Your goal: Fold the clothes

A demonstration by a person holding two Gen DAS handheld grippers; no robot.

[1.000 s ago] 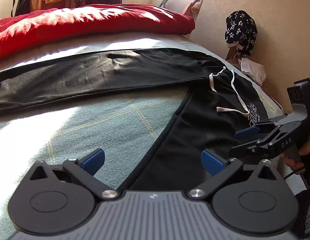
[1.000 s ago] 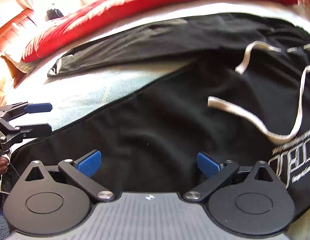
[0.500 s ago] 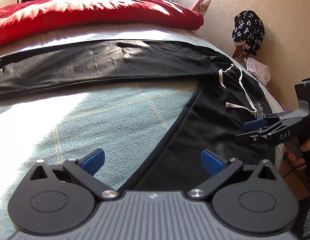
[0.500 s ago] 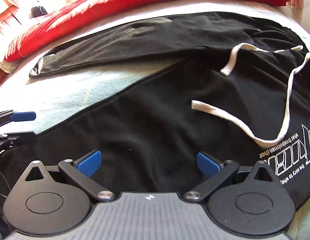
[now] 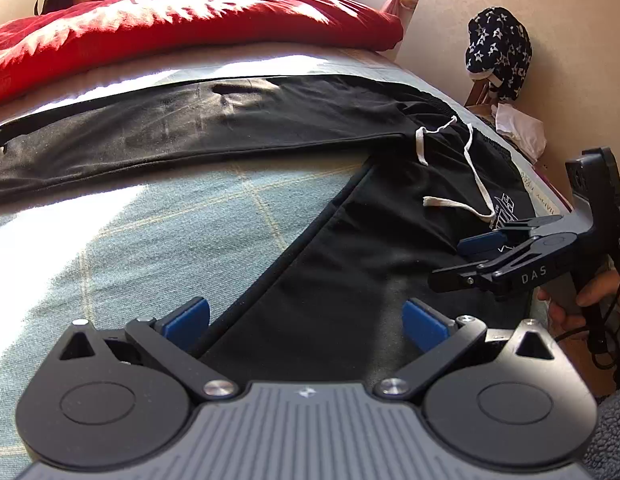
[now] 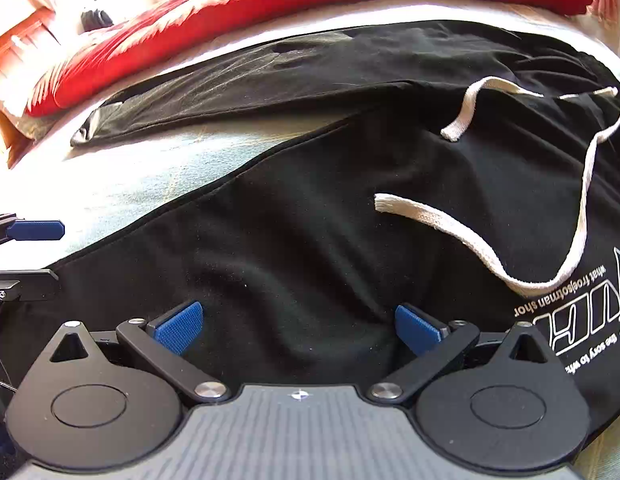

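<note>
Landmark: black cotton jogging trousers point(image 5: 350, 264) with a white printed logo near the waist, spread on the bed point(image 5: 149, 240); all places below are given relative to them.
Trousers, layout: waistband toward the wall side; the far leg point(image 5: 189, 136) lies stretched across the bed, the near leg point(image 6: 269, 248) runs toward both cameras, and a wedge of bare cover shows between the two.
Drawstring: flat white woven cord point(image 6: 450, 232), lying loose on the trousers' front below the waistband, one frayed end free on the cloth.
Bed cover: pale blue-green checked sheet point(image 5: 169, 220), beneath the trousers, partly in bright sunlight.
Red quilt: thick red padded blanket point(image 5: 181, 20), beyond the far leg, apart from it.
Left tool point(image 5: 305, 316): blue-padded fingers spread wide, released, holding nothing; it sits low over the inner edge of the near leg.
Right tool point(image 6: 297, 324): fingers likewise spread and empty, over the upper part of the near leg, just short of the logo; contact with the cloth cannot be told.
Hand point(image 5: 582, 300): grips the right tool's handle, off the trousers' waist end.
Star-patterned cloth: dark fabric with white stars point(image 5: 498, 48), hanging by the wall, well apart from the trousers.
</note>
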